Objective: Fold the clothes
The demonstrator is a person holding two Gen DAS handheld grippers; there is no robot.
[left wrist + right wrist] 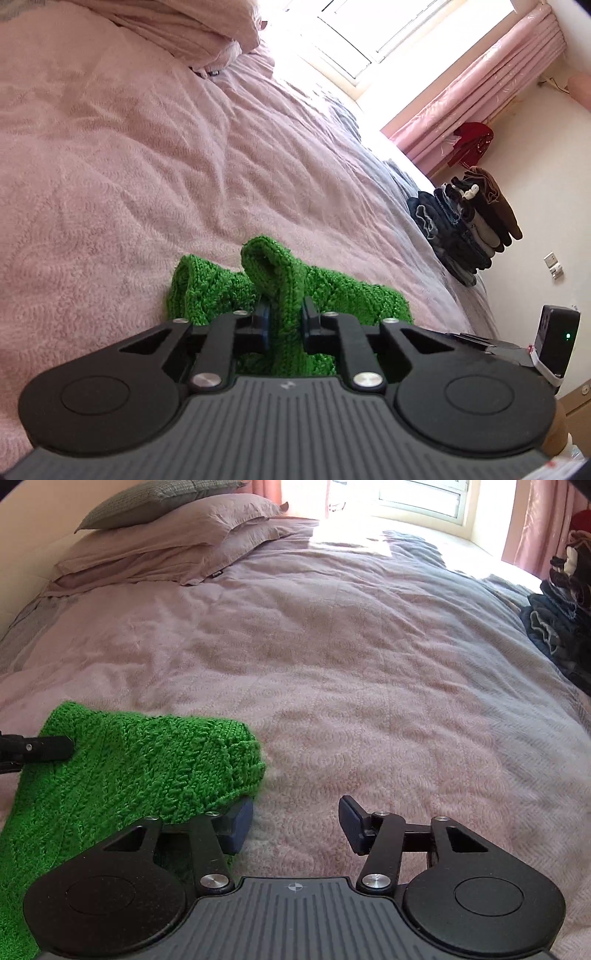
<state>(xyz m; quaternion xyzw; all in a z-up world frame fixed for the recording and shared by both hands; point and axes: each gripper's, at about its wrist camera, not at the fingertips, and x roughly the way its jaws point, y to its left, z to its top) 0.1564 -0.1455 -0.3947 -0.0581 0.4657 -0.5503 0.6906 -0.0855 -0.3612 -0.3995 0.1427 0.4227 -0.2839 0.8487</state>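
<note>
A bright green knitted garment (280,284) lies bunched on the pink bedspread (129,166). My left gripper (285,325) is shut on a raised fold of it, the knit squeezed between both pads. In the right wrist view the same green knit (129,768) spreads over the lower left, with the left gripper's finger (48,747) showing at its left edge. My right gripper (295,825) stands open just above the bedspread (351,664). Its left pad (238,827) is tucked under the knit's right edge, and its right pad (351,823) is over bare blanket.
Pink pillows (177,542) and a grey cushion (155,494) sit at the head of the bed. A stack of folded dark clothes (461,221) stands at the bed's far edge near pink curtains (480,85). A bright window (417,498) lies beyond.
</note>
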